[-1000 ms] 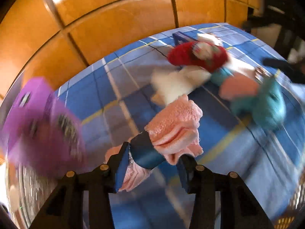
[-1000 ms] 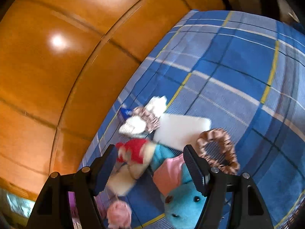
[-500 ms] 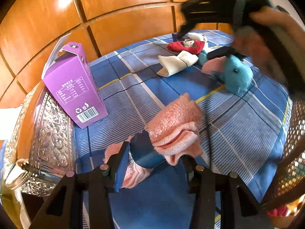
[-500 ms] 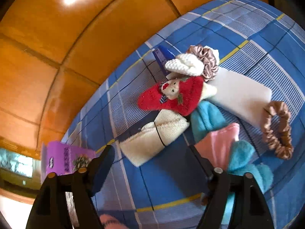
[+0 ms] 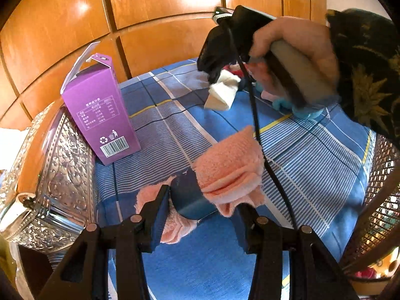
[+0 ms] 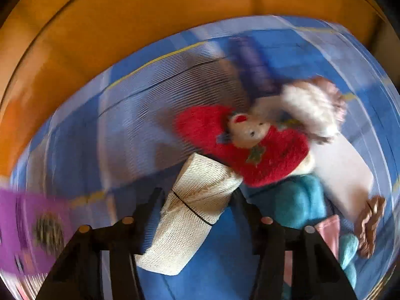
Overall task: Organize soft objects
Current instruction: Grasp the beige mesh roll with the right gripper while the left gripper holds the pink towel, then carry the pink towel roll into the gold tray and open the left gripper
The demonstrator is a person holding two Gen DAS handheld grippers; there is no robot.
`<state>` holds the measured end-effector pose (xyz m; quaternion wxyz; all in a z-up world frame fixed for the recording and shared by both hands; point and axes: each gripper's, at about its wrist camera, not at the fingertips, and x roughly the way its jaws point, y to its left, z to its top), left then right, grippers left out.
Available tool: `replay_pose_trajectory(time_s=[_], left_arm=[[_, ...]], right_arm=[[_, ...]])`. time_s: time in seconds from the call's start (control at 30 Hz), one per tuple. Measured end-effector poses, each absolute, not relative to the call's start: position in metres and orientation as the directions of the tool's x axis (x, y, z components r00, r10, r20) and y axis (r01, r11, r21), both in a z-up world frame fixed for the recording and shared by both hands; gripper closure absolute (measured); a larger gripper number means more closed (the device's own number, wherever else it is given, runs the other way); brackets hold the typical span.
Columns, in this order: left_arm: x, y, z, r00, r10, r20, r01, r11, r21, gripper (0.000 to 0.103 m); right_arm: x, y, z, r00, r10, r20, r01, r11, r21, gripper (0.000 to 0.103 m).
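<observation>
A pink terry cloth (image 5: 230, 167) with a dark blue band lies on the blue plaid cloth between the fingers of my left gripper (image 5: 202, 212), which is open around it. My right gripper (image 6: 197, 210) is open, low over a cream mesh roll (image 6: 195, 207) that lies between its fingers; the roll also shows in the left wrist view (image 5: 222, 92). Behind the roll lie a red plush heart with a small bear face (image 6: 245, 147), a teal plush toy (image 6: 302, 202), a white pad (image 6: 342, 172), a white fluffy piece (image 6: 310, 105) and a brown scrunchie (image 6: 370, 225). The right wrist view is blurred.
A purple carton (image 5: 100, 110) stands upright at the left, next to an ornate silver box (image 5: 50, 182). Orange wooden panels (image 5: 162, 7) rise behind the cloth. A woven cane chair or basket edge (image 5: 380, 200) is at the right. The hand holding the right gripper (image 5: 287, 47) fills the upper right.
My right gripper has dropped down toward the soft pile, and the cream roll now lies between its fingers. My left gripper has stayed over the pink cloth.
</observation>
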<state>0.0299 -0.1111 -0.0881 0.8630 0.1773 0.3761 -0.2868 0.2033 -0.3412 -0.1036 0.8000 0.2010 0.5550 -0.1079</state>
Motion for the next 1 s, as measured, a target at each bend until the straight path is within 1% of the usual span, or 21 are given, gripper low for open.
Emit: replay_pose_trajectory(time_s=[0.03, 0.07, 0.13, 0.23, 0.27, 0.33, 0.37, 0.4, 0.47, 0.63, 0.77, 0.87, 1.0], left_arm=[[0.029, -0.111, -0.088, 0.553, -0.362, -0.75, 0.628, 0.773, 0.089, 0.056], [0.029, -0.11, -0.087, 0.553, -0.364, -0.75, 0.626, 0.775, 0.086, 0.056], [0.028, -0.109, -0.087, 0.553, -0.366, -0.749, 0.624, 0.778, 0.081, 0.056], [0.027, -0.11, -0.088, 0.557, -0.363, -0.747, 0.624, 0.777, 0.088, 0.056], [0.029, -0.111, -0.088, 0.557, -0.361, -0.748, 0.624, 0.776, 0.091, 0.056], [0.031, -0.111, -0.087, 0.552, -0.361, -0.752, 0.62, 0.781, 0.08, 0.056], [0.033, -0.11, -0.085, 0.545, -0.365, -0.755, 0.616, 0.785, 0.065, 0.056], [0.036, -0.109, -0.083, 0.535, -0.37, -0.759, 0.609, 0.792, 0.043, 0.056], [0.045, -0.107, -0.074, 0.517, -0.384, -0.765, 0.591, 0.806, -0.006, 0.057], [0.065, -0.106, -0.038, 0.513, -0.445, -0.734, 0.571, 0.815, -0.095, 0.057], [0.091, -0.122, -0.007, 0.494, -0.495, -0.715, 0.585, 0.797, -0.148, 0.057], [0.122, -0.138, 0.015, 0.476, -0.522, -0.708, 0.58, 0.791, -0.193, 0.057], [0.178, -0.141, 0.043, 0.489, -0.516, -0.703, 0.509, 0.824, -0.251, 0.056]], right_arm=[[0.2, -0.334, -0.103, 0.357, 0.058, -0.932, 0.337, 0.923, 0.186, 0.052], [0.193, -0.321, -0.103, 0.34, 0.057, -0.939, 0.242, 0.959, 0.146, 0.052], [0.181, -0.31, -0.106, 0.321, 0.062, -0.945, 0.142, 0.983, 0.112, 0.052], [0.154, -0.3, -0.111, 0.297, 0.049, -0.954, 0.026, 0.998, 0.059, 0.052], [0.148, -0.299, -0.111, 0.304, 0.042, -0.952, 0.012, 0.999, 0.048, 0.052], [0.14, -0.302, -0.112, 0.312, 0.048, -0.949, 0.016, 0.998, 0.056, 0.052], [0.138, -0.306, -0.111, 0.31, 0.056, -0.949, 0.035, 0.997, 0.071, 0.054], [0.135, -0.311, -0.111, 0.314, 0.055, -0.948, 0.066, 0.995, 0.079, 0.058], [0.133, -0.316, -0.111, 0.321, 0.063, -0.945, 0.083, 0.992, 0.095, 0.059], [0.135, -0.318, -0.113, 0.322, 0.062, -0.945, 0.088, 0.992, 0.095, 0.059], [0.139, -0.324, -0.114, 0.321, 0.066, -0.945, 0.091, 0.991, 0.1, 0.058], [0.139, -0.323, -0.115, 0.322, 0.059, -0.945, 0.083, 0.992, 0.09, 0.058], [0.137, -0.316, -0.114, 0.325, 0.052, -0.944, 0.071, 0.994, 0.079, 0.058]])
